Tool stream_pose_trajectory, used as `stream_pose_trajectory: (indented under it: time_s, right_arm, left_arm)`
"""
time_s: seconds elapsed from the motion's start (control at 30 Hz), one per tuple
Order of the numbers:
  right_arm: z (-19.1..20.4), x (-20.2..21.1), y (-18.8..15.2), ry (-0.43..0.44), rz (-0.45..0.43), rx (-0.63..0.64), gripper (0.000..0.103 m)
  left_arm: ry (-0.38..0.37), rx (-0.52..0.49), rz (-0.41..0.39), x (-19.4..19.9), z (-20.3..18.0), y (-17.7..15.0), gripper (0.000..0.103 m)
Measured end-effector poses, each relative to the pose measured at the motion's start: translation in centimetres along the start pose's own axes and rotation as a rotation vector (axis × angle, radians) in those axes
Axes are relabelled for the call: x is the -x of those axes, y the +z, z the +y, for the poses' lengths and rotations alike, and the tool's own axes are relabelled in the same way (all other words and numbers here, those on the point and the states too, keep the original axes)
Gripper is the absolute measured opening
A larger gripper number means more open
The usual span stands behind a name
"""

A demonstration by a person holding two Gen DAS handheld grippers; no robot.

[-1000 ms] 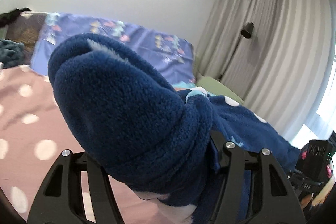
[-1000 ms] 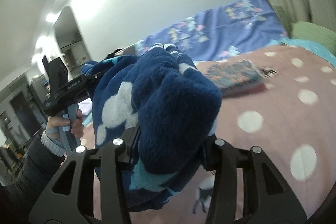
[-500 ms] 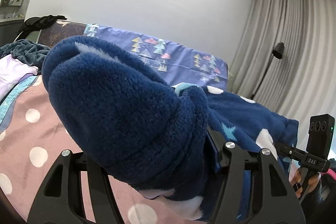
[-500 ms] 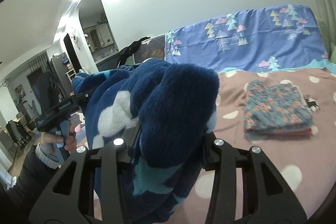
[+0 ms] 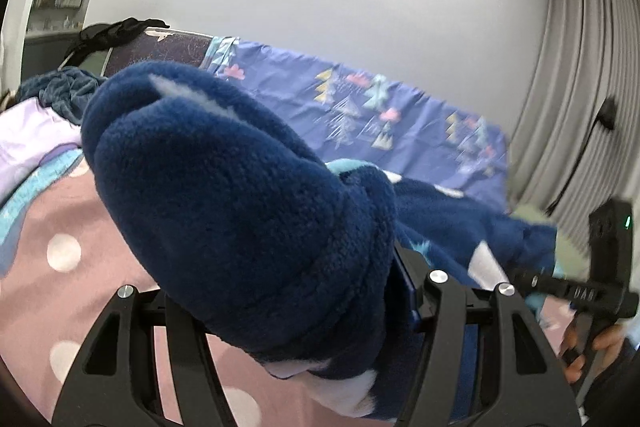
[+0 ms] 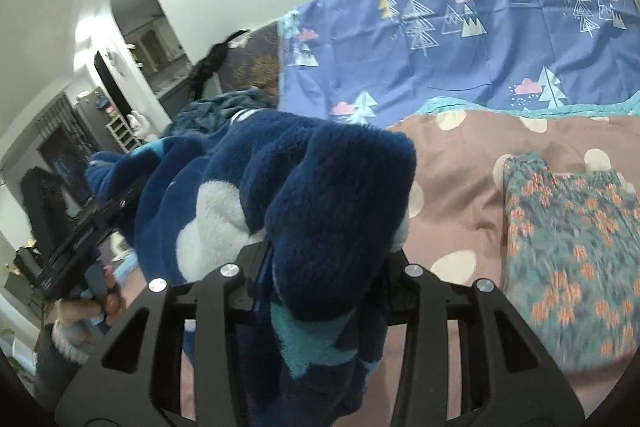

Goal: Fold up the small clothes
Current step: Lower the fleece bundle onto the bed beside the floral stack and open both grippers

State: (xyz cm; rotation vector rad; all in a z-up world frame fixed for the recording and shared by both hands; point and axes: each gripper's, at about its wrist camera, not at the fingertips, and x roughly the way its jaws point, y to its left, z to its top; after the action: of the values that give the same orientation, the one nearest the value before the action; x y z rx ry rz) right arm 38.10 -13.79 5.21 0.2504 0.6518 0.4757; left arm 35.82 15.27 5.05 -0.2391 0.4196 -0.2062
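Fleece (image 5: pixel 248 211) | bunched, held up over pink dotted bed (image 6: pixel 460 195) | left tool (image 5: pixel 296 307) clenched on fleece | right tool (image 6: pixel 320 283) clenched on fleece | folded floral garment (image 6: pixel 568 247) on bed, apart

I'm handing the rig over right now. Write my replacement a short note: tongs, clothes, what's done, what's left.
Left tongs: clamped on a bunched end of the navy fleece garment.
Right tongs: clamped on its other end, jaws just closing a little further.
The garment hangs between both, lifted above the pink dotted bedspread.
Done: one floral garment lies folded on the bedspread.
Left: lay the fleece flat and fold it; the dark teal clothing by the headboard looks unfolded.
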Motion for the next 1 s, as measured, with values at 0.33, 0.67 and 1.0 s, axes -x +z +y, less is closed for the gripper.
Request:
stream_pose_trajectory:
  time_s: [0.33,0.67,1.0]
  right_arm:
    - [-4.9,-11.4,0.7,-0.35,0.002,0.069,0.062]
    - [-7.0,-10.8,-6.4,-0.407,0.112,-0.012,0.061]
    - [1.2,9.2,-14.3,-0.332,-0.201,0.129,0.099]
  left_arm:
    - [0.218,-0.051,0.2,-11.8,1.2,-4.9,0.083]
    - [0.217,-0.251,0.383,-10.4,1.1,-11.5,0.092]
    - [0.13,-0.238,0.131,6.7,-6.3,-12.8,0.102]
